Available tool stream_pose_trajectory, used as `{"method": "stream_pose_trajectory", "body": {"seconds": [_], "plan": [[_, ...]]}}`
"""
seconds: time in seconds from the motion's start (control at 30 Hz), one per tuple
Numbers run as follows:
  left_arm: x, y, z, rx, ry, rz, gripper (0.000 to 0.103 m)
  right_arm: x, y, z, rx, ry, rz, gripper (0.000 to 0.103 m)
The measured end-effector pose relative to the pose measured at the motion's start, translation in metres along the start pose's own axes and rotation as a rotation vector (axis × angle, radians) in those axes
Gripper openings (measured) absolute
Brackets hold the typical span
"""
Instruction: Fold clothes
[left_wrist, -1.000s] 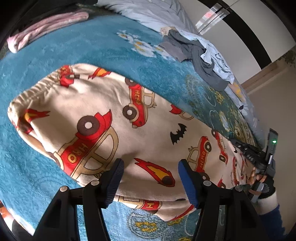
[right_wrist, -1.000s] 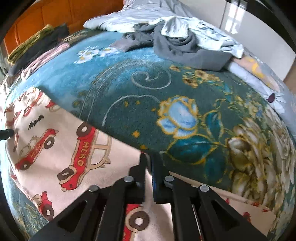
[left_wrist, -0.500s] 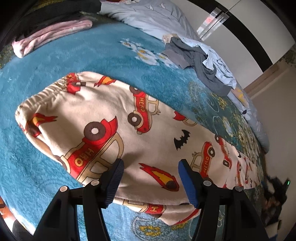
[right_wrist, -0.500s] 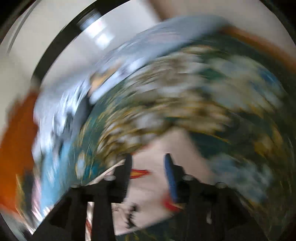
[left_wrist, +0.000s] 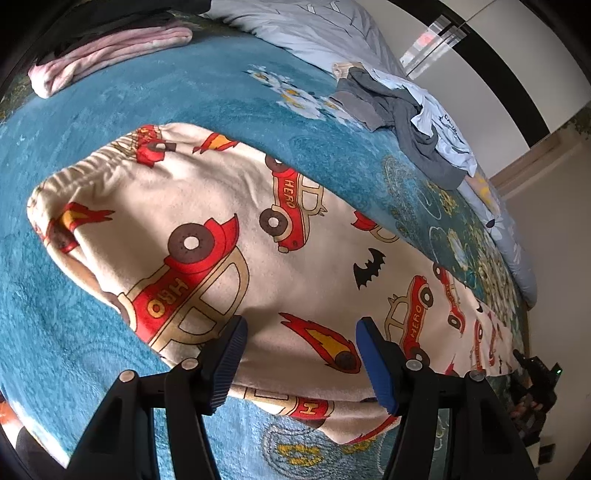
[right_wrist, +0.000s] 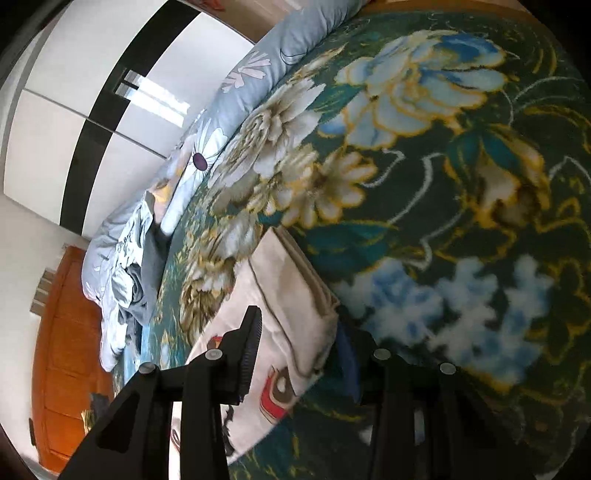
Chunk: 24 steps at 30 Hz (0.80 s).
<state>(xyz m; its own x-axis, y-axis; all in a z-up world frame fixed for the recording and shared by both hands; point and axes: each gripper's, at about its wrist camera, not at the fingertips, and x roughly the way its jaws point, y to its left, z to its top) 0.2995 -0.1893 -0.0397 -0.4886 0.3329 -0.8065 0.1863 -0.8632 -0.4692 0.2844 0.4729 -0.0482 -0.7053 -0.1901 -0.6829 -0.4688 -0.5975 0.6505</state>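
Cream fleece pants (left_wrist: 258, 229) with red HERO cars, flames and bats, lying flat, stretched lengthwise across the teal floral blanket (left_wrist: 155, 92).

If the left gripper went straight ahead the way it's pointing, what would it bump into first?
Probably the car-print pants. The left gripper is open and angled down at the cream fabric lying on the blue blanket, near the red flame print, though depth is unclear.

Bedcover: teal floral blanket (left_wrist: 207, 92) spread over the bed.
Quilt: pale grey duvet (left_wrist: 306, 33) bunched at the far side.
Wall: white wardrobe (right_wrist: 74, 88), black stripe.
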Motion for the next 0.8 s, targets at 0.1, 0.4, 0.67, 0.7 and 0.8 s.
{"method": "stream_pose_trajectory", "body": {"seconds": [0.1,0.4,0.67,0.7,0.8], "plan": [[0.001,-0.001,0.000,0.004,0.002,0.002,0.065,0.002,0.007,-0.001,-0.042,0.005,-0.018,0.011],[0.001,0.002,-0.001,-0.008,0.010,-0.012,0.065,-0.009,-0.015,0.015,0.009,-0.049,-0.018,0.008],[-0.001,0.006,-0.003,-0.019,0.011,-0.027,0.065,-0.019,-0.004,0.014,0.013,-0.064,0.015,0.009],[-0.001,0.006,-0.003,-0.019,0.010,-0.028,0.065,-0.020,-0.004,0.014,0.005,-0.063,0.007,0.010],[-0.001,0.006,-0.004,-0.019,0.011,-0.031,0.065,-0.021,-0.007,0.014,0.023,-0.077,-0.018,0.010]]}}
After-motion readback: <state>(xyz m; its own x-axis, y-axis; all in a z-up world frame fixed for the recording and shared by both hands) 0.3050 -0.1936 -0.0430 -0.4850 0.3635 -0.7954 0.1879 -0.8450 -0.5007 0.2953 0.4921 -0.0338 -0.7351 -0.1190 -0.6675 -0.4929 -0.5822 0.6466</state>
